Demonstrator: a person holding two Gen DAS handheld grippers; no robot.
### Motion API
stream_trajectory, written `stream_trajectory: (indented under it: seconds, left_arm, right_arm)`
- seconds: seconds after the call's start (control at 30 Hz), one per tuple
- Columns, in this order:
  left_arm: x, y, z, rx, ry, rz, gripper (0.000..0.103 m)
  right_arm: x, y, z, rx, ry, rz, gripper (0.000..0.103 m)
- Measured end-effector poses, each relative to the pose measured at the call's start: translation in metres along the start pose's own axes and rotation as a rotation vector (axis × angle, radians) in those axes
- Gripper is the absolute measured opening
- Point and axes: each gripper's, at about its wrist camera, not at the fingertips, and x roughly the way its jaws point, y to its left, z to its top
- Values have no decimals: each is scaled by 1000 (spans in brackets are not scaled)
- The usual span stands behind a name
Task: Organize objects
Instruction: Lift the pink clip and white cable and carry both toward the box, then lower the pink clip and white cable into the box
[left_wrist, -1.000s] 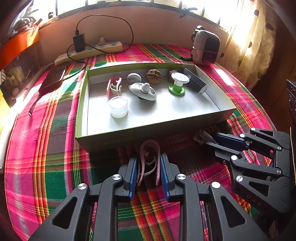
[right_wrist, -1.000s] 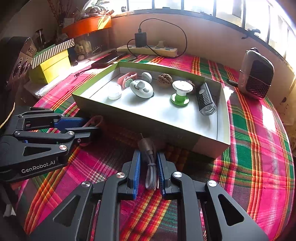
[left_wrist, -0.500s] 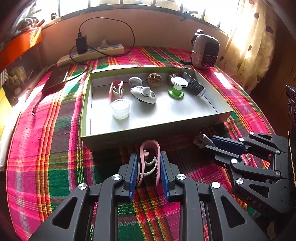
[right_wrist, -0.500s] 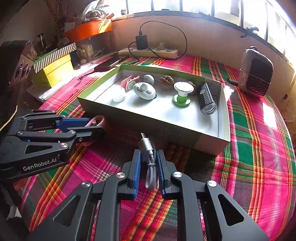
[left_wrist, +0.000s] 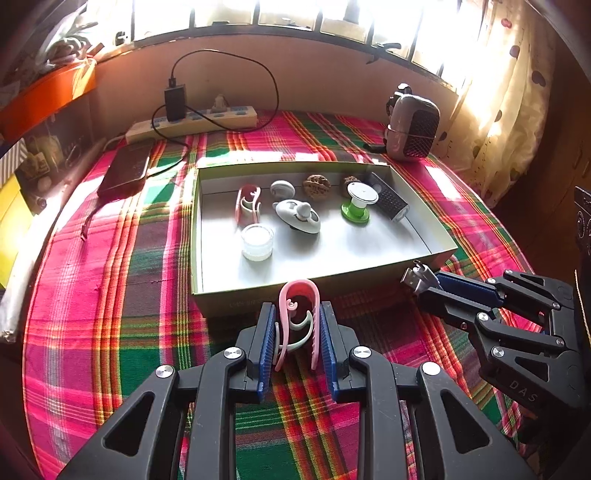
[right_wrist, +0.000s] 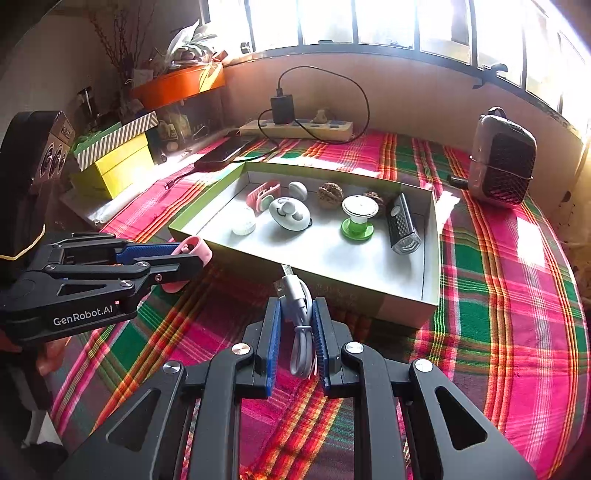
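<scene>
A bright plaid cloth (left_wrist: 110, 295) in pink, green and orange covers the tabletop beneath my fingers. Just beyond both sets of fingertips sits a shallow open box (left_wrist: 207, 229) with a green rim and pale floor. Past the box's far right corner stands a small grey heater (left_wrist: 412, 127); past its far left corner lie a power strip (left_wrist: 207, 120) with a black charger plugged in and a dark phone (left_wrist: 127, 170).

Inside the box, from left to right ahead of me: a pink hair clip (left_wrist: 248, 203), a small clear jar (left_wrist: 257, 242), a white lidded dish (left_wrist: 297, 216), a walnut (left_wrist: 316, 187), a green and white spool (left_wrist: 357, 203), and a black grater-like piece (left_wrist: 389, 201).

My left fingers (left_wrist: 297, 332) are narrow, pressed on a pink claw clip (left_wrist: 298, 317) that stands upright between the blue pads, raised above the cloth just short of the box's near wall.

My right fingers (right_wrist: 297, 332) are closed tight on a coiled grey USB cable (right_wrist: 297, 314); its metal plug pokes out past the fingertips toward the box's near wall.
</scene>
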Motion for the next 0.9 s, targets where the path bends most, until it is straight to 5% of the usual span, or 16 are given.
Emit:
stream_trajectory:
  seconds: [0.9]
  left_arm:
    - [15,23,45,-31,-18,25,21]
  right_arm:
    - [26,-18,42,43,-9,-46,18]
